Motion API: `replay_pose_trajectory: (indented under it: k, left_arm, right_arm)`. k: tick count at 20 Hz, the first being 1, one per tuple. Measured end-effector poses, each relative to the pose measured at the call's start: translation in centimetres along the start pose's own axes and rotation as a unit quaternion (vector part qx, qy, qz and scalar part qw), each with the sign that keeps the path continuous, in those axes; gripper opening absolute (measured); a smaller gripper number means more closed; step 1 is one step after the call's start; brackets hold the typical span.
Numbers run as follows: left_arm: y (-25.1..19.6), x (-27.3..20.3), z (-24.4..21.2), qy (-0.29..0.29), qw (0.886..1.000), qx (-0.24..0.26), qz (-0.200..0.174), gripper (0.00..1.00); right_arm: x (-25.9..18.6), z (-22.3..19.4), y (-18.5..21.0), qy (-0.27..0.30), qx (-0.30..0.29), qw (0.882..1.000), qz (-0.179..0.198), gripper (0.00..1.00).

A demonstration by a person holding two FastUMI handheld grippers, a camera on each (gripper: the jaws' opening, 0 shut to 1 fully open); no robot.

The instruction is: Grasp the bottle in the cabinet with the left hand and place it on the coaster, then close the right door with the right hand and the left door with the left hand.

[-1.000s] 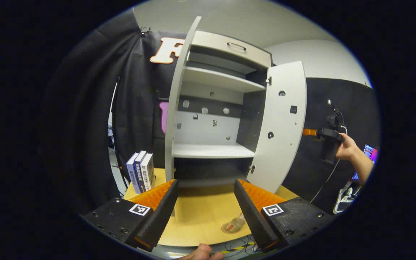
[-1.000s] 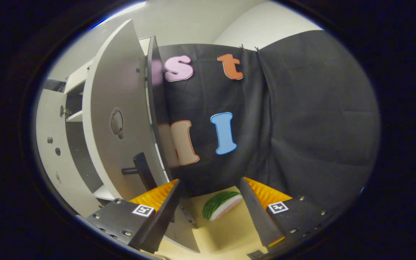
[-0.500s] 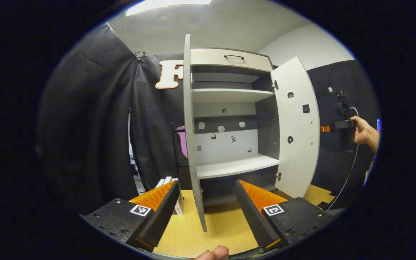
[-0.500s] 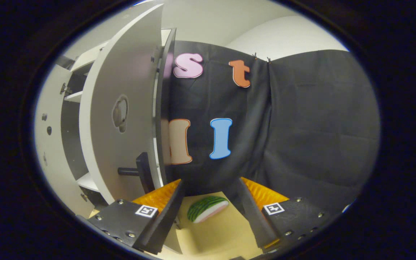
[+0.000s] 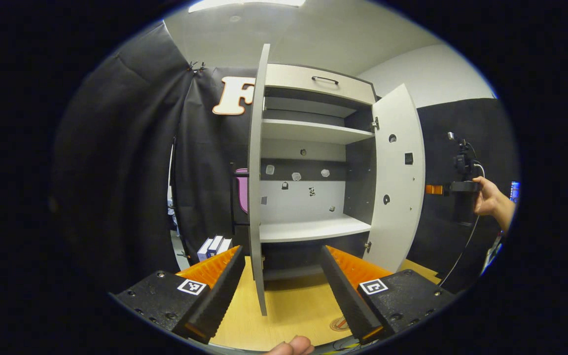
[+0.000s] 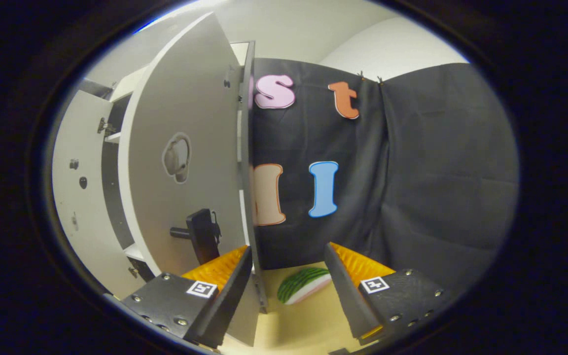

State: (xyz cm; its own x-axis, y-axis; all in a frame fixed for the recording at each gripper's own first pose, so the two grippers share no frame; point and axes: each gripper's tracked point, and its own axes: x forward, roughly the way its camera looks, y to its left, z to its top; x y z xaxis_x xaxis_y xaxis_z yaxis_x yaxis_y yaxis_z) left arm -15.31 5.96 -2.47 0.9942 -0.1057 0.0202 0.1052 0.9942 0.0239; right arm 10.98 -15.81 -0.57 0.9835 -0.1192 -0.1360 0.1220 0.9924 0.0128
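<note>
The grey cabinet stands on the wooden table with both doors open and bare shelves. I see its left door edge-on, and the door's lower end shows between the fingers of my open left gripper. A round coaster peeks out beside my right-hand finger; the finger hides whatever stands on it. The right door shows its outer face with a dark handle. My right gripper is open just right of that handle, at the door's free edge. A hand holds this gripper behind the right door.
A few small boxes stand on the table left of the cabinet. A toy watermelon slice lies on the table beyond the right door. A drawer with a handle tops the cabinet. Black cloth walls close in on both sides.
The left gripper view dipped a little, bringing the coaster's rim back into sight. In the right gripper view the right door's edge and handle have shifted rightward, closer to the fingers.
</note>
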Motion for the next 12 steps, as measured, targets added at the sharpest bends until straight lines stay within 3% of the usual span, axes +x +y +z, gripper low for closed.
replay_pose_trajectory:
  k: [7,12]
  left_arm:
    - [1.5,0.9,-0.5,-0.003,1.000,0.007,0.029,0.97]
    - [1.2,0.9,-1.0,0.006,1.000,0.002,0.030,0.97]
  right_arm:
    - [0.0,-0.3,1.6,-0.003,0.025,1.000,0.013,0.91]
    - [0.4,-0.9,4.6,0.017,0.038,0.998,0.039,0.91]
